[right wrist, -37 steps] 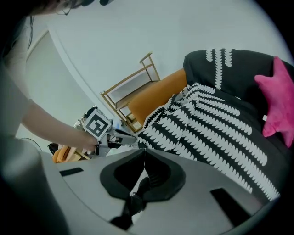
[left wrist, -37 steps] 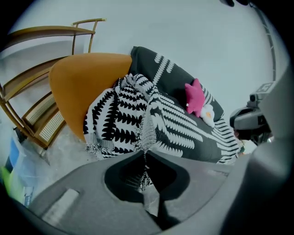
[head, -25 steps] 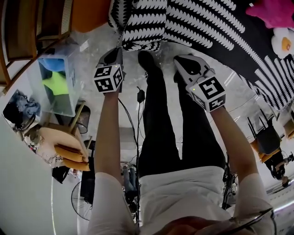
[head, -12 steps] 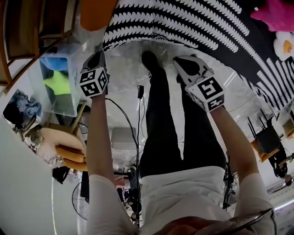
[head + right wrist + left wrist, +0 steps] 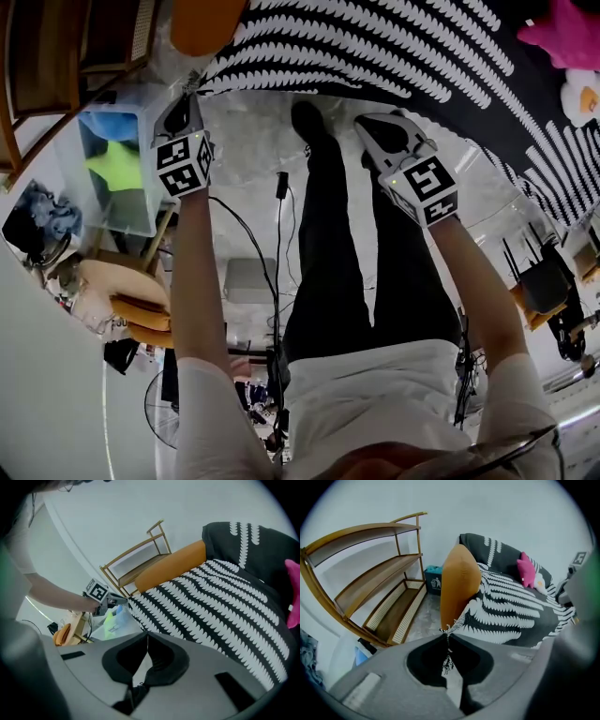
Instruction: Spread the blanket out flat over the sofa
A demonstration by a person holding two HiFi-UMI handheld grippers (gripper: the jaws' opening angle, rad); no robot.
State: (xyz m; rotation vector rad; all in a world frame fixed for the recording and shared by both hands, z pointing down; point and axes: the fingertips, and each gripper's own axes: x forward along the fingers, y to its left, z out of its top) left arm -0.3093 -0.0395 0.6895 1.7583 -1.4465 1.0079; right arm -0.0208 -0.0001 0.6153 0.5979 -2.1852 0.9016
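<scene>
The black-and-white patterned blanket (image 5: 375, 47) lies across the dark sofa, its front edge stretched between my two grippers. My left gripper (image 5: 185, 98) is shut on the blanket's fringed corner (image 5: 447, 637), just below the orange cushion (image 5: 202, 23) at the sofa's left end. The cushion (image 5: 459, 583) stands upright right ahead of those jaws. My right gripper (image 5: 368, 127) is shut too, and the blanket's edge (image 5: 140, 616) runs down into its closed tips (image 5: 147, 634). In the right gripper view the left gripper (image 5: 119, 600) holds the far corner taut.
A curved wooden shelf (image 5: 379, 573) stands left of the sofa, with a small bin (image 5: 435, 581) behind it. A clear plastic box (image 5: 117, 169) sits on the floor by my left hand. A pink plush (image 5: 567, 33) lies on the sofa's right. Cables (image 5: 278, 187) trail between the person's legs.
My left gripper has moved left with the blanket corner, so the bunched fabric has drawn out into a straight edge. The right gripper has hardly moved.
</scene>
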